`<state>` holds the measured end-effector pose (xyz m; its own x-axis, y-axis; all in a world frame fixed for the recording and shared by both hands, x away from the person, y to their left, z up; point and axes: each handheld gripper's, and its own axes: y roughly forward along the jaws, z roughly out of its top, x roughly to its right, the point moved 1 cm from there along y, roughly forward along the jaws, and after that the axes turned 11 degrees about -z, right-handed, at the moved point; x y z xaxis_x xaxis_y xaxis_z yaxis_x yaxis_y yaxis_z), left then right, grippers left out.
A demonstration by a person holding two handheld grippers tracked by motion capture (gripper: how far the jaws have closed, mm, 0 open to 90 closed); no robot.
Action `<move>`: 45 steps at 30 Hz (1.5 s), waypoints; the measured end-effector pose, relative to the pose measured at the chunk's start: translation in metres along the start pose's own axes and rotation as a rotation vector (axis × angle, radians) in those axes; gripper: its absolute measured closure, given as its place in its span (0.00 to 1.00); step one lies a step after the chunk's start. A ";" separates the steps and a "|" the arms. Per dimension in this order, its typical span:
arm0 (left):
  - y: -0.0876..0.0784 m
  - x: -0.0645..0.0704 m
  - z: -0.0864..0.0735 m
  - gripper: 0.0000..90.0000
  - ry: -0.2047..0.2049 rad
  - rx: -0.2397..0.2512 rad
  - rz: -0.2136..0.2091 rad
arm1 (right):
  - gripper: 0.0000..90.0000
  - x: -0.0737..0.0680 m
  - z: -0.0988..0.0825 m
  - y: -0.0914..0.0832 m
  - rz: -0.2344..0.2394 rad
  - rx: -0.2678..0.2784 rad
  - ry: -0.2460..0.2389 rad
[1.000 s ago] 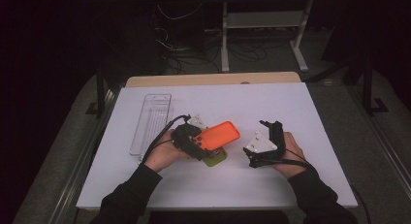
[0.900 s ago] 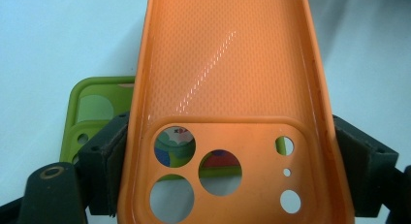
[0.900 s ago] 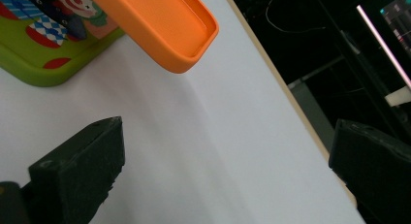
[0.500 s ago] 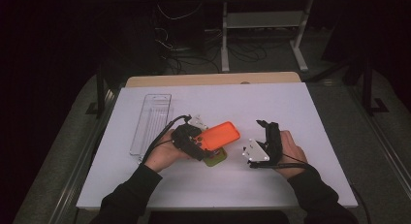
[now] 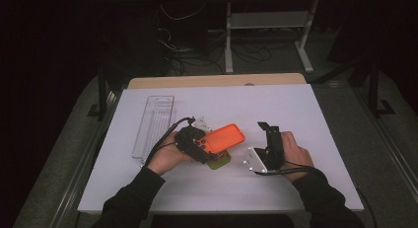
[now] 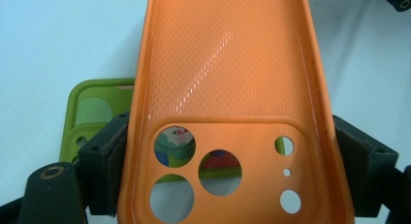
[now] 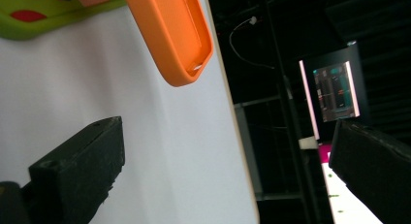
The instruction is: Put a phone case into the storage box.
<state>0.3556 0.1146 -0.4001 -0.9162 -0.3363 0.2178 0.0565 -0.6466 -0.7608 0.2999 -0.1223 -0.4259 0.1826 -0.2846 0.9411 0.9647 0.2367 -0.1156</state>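
— What have you got in your left hand?

— My left gripper [image 5: 203, 148] is clamped on the orange phone case [image 5: 224, 137]. In the left gripper view the two black jaws press on its long sides at the end with the camera holes, and its hollow inside faces the camera [image 6: 228, 78]. It is lifted off the table, sloping away to the far right.

— And what lies under it?

— A green phone case [image 5: 220, 161] lies flat on the white table [image 5: 296, 109], just below the orange one; I see it through the camera holes and poking out at the left in the left gripper view [image 6: 92, 107].

— Your right hand?

— My right gripper [image 5: 268, 136] sits to the right of both cases, apart from them, with my hand [image 5: 291, 151] low near the table. Its jaws stand wide apart with nothing between them; in the right gripper view the free end of the orange case [image 7: 169, 35] hangs beyond them.

— Anything else on the table?

— A clear plastic tray [image 5: 154, 124] lies to the left, lengthwise from near to far, beside my left hand [image 5: 167, 159].
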 end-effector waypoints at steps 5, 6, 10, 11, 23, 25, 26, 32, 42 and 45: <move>-0.001 -0.001 0.000 0.18 0.014 -0.011 0.004 | 0.00 -0.005 0.003 -0.001 -0.026 0.006 -0.072; -0.001 -0.001 0.001 0.18 0.014 -0.010 0.004 | 0.00 -0.006 0.003 -0.002 -0.032 0.008 -0.087; -0.003 -0.001 0.002 0.18 0.031 -0.032 0.006 | 0.00 -0.007 0.005 -0.002 -0.035 0.018 -0.111; -0.003 -0.001 0.003 0.18 0.033 -0.027 0.005 | 0.00 -0.007 0.006 -0.002 -0.045 0.023 -0.123; -0.005 0.003 0.009 0.18 0.021 0.014 0.016 | 0.04 -0.015 0.020 0.003 -0.088 0.090 -0.181; -0.008 0.001 0.010 0.18 0.036 -0.004 0.017 | 0.05 -0.016 0.023 0.004 -0.090 0.091 -0.180; -0.009 0.001 0.011 0.18 0.028 0.004 0.016 | 0.06 -0.015 0.025 0.006 -0.100 0.104 -0.193; -0.013 -0.002 0.011 0.18 0.032 -0.002 0.022 | 0.14 -0.017 0.036 0.015 -0.113 0.119 -0.214; -0.012 -0.002 0.011 0.18 0.034 -0.004 0.027 | 0.39 -0.025 0.045 0.019 -0.114 0.127 -0.231; -0.011 -0.002 0.011 0.18 0.036 -0.006 0.029 | 0.48 -0.028 0.046 0.019 -0.112 0.131 -0.227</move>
<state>0.3611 0.1145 -0.3850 -0.9279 -0.3300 0.1734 0.0811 -0.6327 -0.7701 0.3044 -0.0667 -0.4397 0.0146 -0.1035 0.9945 0.9411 0.3373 0.0213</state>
